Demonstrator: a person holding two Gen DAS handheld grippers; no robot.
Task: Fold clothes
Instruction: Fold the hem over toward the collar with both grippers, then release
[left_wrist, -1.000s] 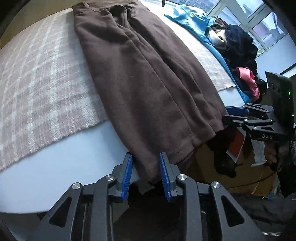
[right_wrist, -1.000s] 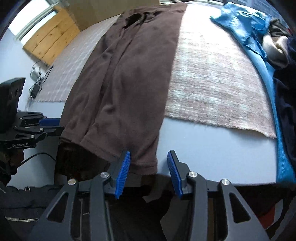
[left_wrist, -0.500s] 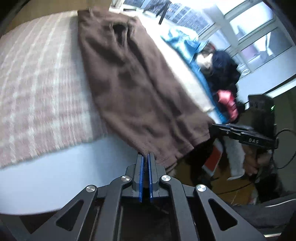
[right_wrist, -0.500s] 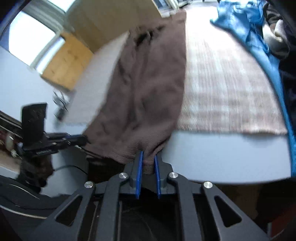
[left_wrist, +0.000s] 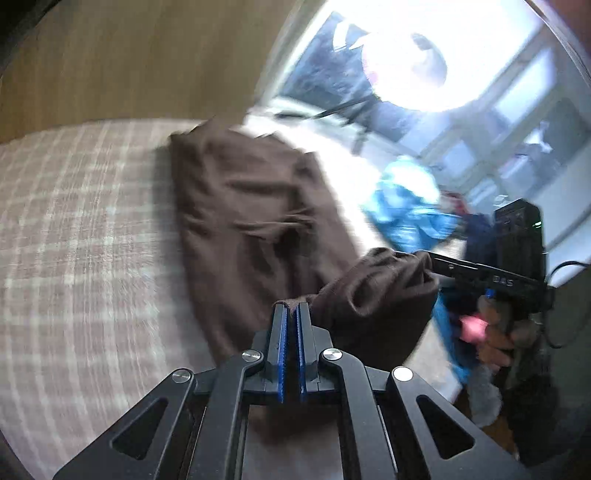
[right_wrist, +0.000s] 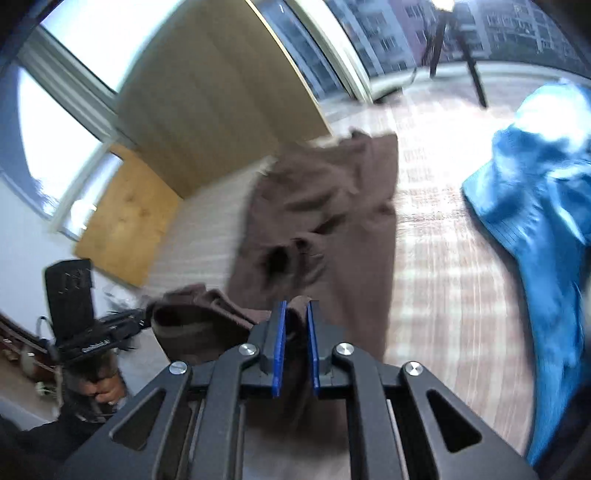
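Note:
Brown trousers (left_wrist: 251, 221) lie lengthwise on the checked blanket (left_wrist: 81, 229), waist end at the far side. My left gripper (left_wrist: 290, 308) is shut on one corner of the leg hem, lifted above the blanket. The hem sags between the two grippers as a brown fold (left_wrist: 376, 288). In the right wrist view my right gripper (right_wrist: 295, 308) is shut on the other hem corner, over the trousers (right_wrist: 332, 206). The left gripper (right_wrist: 136, 321) shows at the left there, holding the fold (right_wrist: 195, 317). The right gripper (left_wrist: 436, 264) appears at the right of the left wrist view.
A blue garment (right_wrist: 535, 206) lies on the blanket (right_wrist: 443, 288) to the right of the trousers, also as blue garment (left_wrist: 410, 214). A wooden headboard (right_wrist: 207, 96) and windows (left_wrist: 517, 110) stand beyond the bed. A hand (left_wrist: 498, 332) grips the right tool. Both views are motion-blurred.
Both grippers went from open around the hem at the bed edge to shut on it, then lifted and carried it forward over the trousers toward the waist.

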